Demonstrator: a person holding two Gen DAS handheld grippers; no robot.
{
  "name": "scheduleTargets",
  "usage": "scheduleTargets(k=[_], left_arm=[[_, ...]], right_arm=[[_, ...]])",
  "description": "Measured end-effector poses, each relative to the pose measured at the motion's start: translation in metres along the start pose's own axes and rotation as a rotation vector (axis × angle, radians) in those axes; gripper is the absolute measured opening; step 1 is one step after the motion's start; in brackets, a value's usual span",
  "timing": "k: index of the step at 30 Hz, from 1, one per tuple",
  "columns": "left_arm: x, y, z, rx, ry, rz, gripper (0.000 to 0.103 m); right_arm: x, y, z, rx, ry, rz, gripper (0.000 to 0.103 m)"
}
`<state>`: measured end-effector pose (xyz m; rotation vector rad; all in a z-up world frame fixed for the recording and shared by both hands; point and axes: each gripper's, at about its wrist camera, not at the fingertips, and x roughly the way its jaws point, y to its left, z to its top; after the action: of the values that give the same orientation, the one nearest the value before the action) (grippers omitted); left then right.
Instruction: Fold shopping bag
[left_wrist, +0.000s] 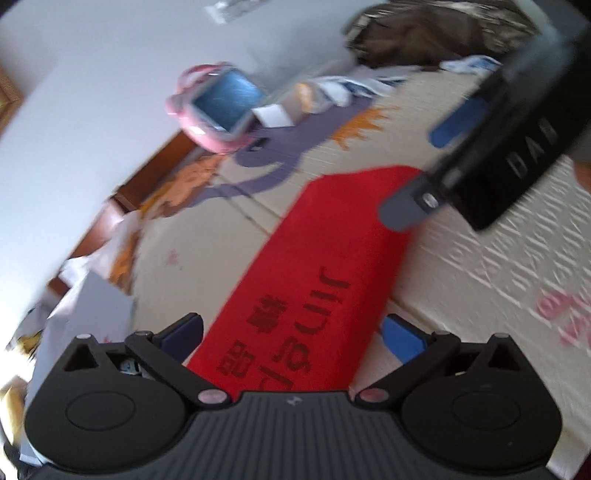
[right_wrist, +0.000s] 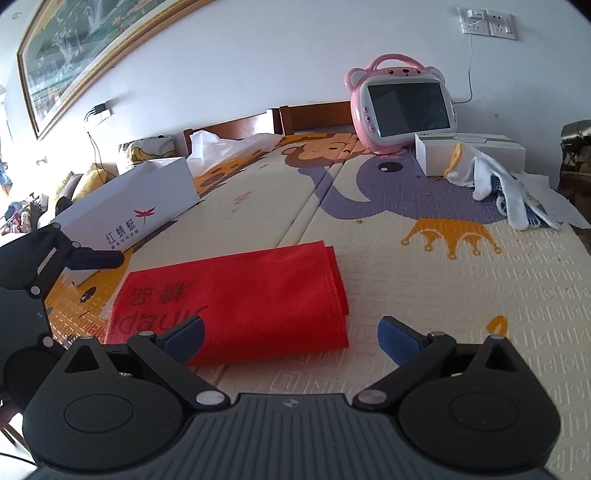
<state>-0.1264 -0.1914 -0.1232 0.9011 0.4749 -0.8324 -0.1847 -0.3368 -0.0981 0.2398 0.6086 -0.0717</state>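
Left tool (left_wrist: 291, 338) at lower frame, black ribbed body, two round black housings, silver pivot screws, blue fingertip pads, right tool (right_wrist: 290, 338) the same build, seen upper right of the left view with white lettering

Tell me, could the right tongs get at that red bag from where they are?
Probably yes. The right tongs are open, the red bag lies flat on the mat just ahead, and nothing sits between them.

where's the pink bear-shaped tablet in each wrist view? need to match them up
Left wrist: pink tablet upper left of centre, tilted and blurred, against the wall.
Right wrist: pink tablet upper right, upright at the far edge of the play mat.
Shared landmark: the folded red bag, lying nearer than the tablet.
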Motion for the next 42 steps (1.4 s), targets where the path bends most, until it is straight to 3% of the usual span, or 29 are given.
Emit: scheduleTargets(k=[2,6,12,17,19,23,27,37,42], left_arm=[[0.003,0.001,-0.005,0.038,-0.002,-0.056,0.103],[0.008,0.003,-0.011,0.066,-0.026,-0.100,0.103],[0.010,0.018,-0.017,0.074,-0.042,-0.244,0.103],[0.014,0.027,-0.021,0.060,-0.043,-0.324,0.103],[0.017,0.031,-0.021,0.047,-0.039,-0.347,0.103],[0.022,0.037,-0.021,0.027,-0.021,-0.387,0.103],[0.024,0.038,-0.020,0.034,-0.017,-0.404,0.103],[0.030,0.043,-0.019,0.025,-0.003,-0.444,0.103],[0.033,0.046,-0.019,0.018,0.001,-0.459,0.103]], right_arm=[[0.001,0.002,0.001,0.000,-0.002,0.003,0.103],[0.002,0.007,0.001,-0.025,0.003,0.007,0.103],[-0.001,0.024,-0.001,-0.190,-0.023,-0.033,0.103],[0.002,0.054,-0.017,-0.701,-0.054,-0.164,0.103],[0.003,0.058,-0.022,-0.822,-0.066,-0.181,0.102],[0.007,0.058,-0.033,-1.040,-0.084,-0.136,0.099],[0.020,0.057,-0.049,-1.275,-0.038,-0.213,0.095],[0.039,0.070,-0.030,-1.580,0.101,-0.138,0.076],[0.053,0.075,-0.038,-1.729,0.058,-0.171,0.073]])
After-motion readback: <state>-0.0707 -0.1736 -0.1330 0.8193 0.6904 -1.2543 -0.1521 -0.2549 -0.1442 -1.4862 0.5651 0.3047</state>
